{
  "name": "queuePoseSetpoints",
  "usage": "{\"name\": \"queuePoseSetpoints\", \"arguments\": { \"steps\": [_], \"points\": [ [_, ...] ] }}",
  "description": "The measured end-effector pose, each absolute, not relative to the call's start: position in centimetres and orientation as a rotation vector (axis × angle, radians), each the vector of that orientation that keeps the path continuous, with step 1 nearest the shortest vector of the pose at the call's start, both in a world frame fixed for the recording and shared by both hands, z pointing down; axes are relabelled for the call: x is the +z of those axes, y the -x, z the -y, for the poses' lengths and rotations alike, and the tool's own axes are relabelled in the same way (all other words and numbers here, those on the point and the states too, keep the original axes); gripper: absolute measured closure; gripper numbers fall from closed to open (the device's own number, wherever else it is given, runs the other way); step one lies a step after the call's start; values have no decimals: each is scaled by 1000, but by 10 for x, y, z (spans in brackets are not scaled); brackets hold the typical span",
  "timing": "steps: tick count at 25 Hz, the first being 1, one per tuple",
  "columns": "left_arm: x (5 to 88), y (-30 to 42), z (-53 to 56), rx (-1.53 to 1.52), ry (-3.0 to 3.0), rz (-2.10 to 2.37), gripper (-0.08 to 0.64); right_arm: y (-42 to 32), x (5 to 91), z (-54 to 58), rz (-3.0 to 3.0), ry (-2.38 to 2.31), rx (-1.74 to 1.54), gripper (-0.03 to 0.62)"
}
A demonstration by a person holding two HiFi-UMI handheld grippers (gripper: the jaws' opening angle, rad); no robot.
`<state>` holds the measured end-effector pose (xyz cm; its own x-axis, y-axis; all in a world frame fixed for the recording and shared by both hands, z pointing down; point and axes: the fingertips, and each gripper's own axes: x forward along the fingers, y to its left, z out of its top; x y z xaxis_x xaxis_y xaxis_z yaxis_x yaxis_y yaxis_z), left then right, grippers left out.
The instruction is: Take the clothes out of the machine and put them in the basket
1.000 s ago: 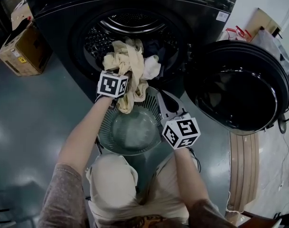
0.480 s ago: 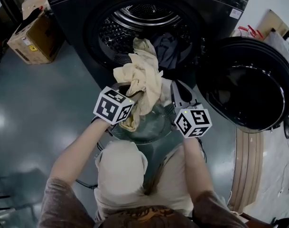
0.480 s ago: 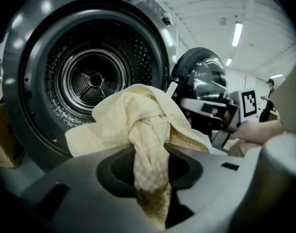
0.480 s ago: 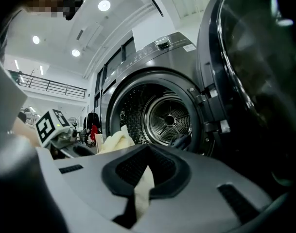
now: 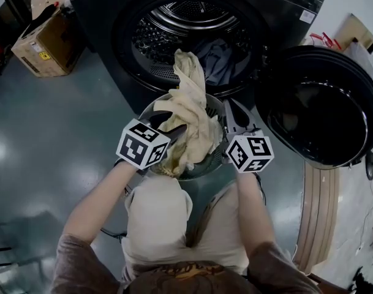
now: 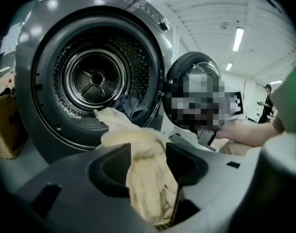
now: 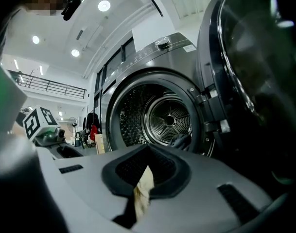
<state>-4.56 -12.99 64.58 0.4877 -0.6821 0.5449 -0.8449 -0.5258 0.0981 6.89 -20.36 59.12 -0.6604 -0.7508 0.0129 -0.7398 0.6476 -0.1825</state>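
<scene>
The cream cloth (image 5: 189, 112) stretches lengthwise from the basket (image 5: 217, 154) towards the machine (image 5: 113, 17). Its far end points at the open drum (image 5: 192, 17) and its near end is bunched in the basket. The left gripper (image 5: 171, 126) has jaws that have just been opening. They now stand half apart, with the cloth filling the gap and touching both. The right gripper (image 5: 232, 118) has its jaws almost together, pinching a corner of the cloth. Dark clothes (image 5: 220, 63) lie in the drum.
</scene>
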Motion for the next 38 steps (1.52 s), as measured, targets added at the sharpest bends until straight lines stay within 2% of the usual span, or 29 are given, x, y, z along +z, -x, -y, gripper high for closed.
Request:
{"name": "queuePoseSetpoints", "arguments": {
  "steps": [7,19,28,38],
  "points": [
    [627,56,156,612,-2416,1355,313,-68,596,206,-2805,1267,-272,597],
    [641,-1,255,616,-2534,1361,278,-83,590,199,-2799,1324,-246,597],
    [658,-19,340,643,-2525,1422,210,-97,587,191,-2798,1371,-218,597],
    [676,-18,380,647,-2488,1390,222,-101,587,194,-2800,1384,-221,597]
  ]
}}
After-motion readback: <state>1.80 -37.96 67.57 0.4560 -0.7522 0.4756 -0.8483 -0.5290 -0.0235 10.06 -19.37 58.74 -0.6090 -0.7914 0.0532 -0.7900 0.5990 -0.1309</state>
